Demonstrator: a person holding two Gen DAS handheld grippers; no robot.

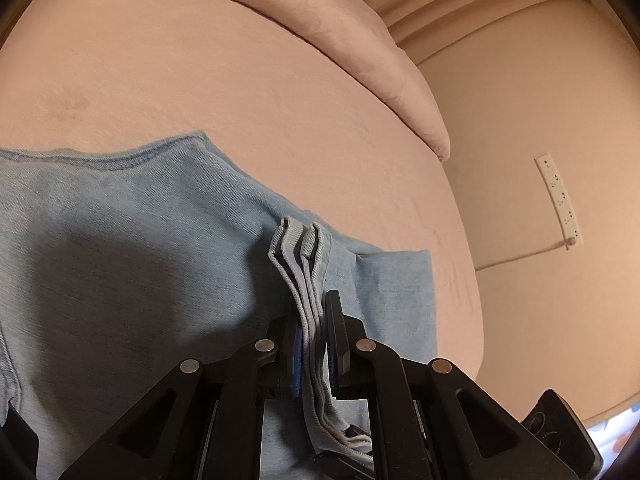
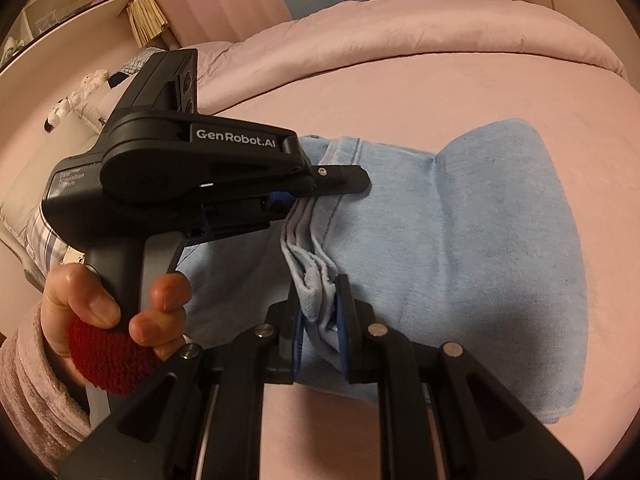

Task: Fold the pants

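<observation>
Light blue denim pants (image 1: pixel 140 240) lie folded on a pink bed sheet (image 1: pixel 200 80). In the left wrist view my left gripper (image 1: pixel 315 316) is shut on a stack of layered fabric edges (image 1: pixel 296 248) that stands up between its pads. The right wrist view shows the pants (image 2: pixel 480 220) spread to the right, doubled over. My right gripper (image 2: pixel 320 304) is shut on the near end of the same bundle of edges (image 2: pixel 308 264). The left gripper (image 2: pixel 316 196) pinches that bundle just beyond it, held by a hand (image 2: pixel 92 300) in a pink sleeve.
A rolled pink duvet (image 1: pixel 320 20) runs along the far side of the bed (image 2: pixel 400 92). The bed's edge drops off at right, with a white power strip (image 1: pixel 558 196) beyond. Plush toys (image 2: pixel 72 108) and pillows sit at the left, and a shelf (image 2: pixel 60 0) stands behind them.
</observation>
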